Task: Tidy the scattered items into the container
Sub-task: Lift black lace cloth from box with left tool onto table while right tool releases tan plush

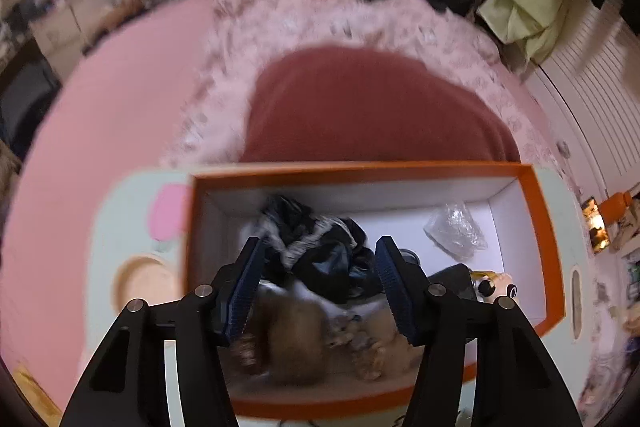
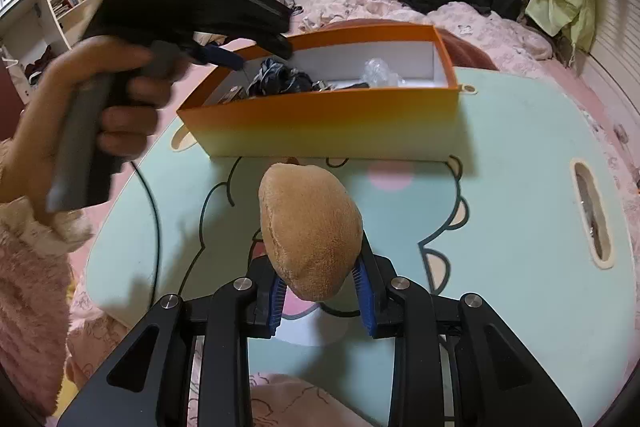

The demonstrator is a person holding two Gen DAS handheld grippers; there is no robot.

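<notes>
The right gripper [image 2: 320,287] has its jaws clamped on a tan plush toy [image 2: 310,231], the blue pads pressing its lower sides while its rounded top stands up clear of them. It hangs over the pale green table [image 2: 500,187], on the near side of the orange box [image 2: 320,123], with a strip of bare table between toy and box wall.

The left gripper [image 1: 318,291] points steeply down into the box [image 1: 536,211], its jaws apart and nothing pinched between them. Below them, inside the box, lie a dark crumpled cloth [image 1: 316,247] and a blurred brown furry thing [image 1: 296,331]. Toward the box's far right corner sits a crumpled clear plastic bag [image 1: 456,231], with bare white floor around it; a small black-and-white toy [image 1: 496,287] lies by the right wall.

In the right wrist view, a hand [image 2: 116,99] in a fuzzy pink sleeve [image 2: 32,287] grips the left gripper's handle above the box's left end. A black cable [image 2: 154,223] trails across the table left of the box. The box stands near the table's far edge, with pink bedding [image 2: 500,27] beyond it.
</notes>
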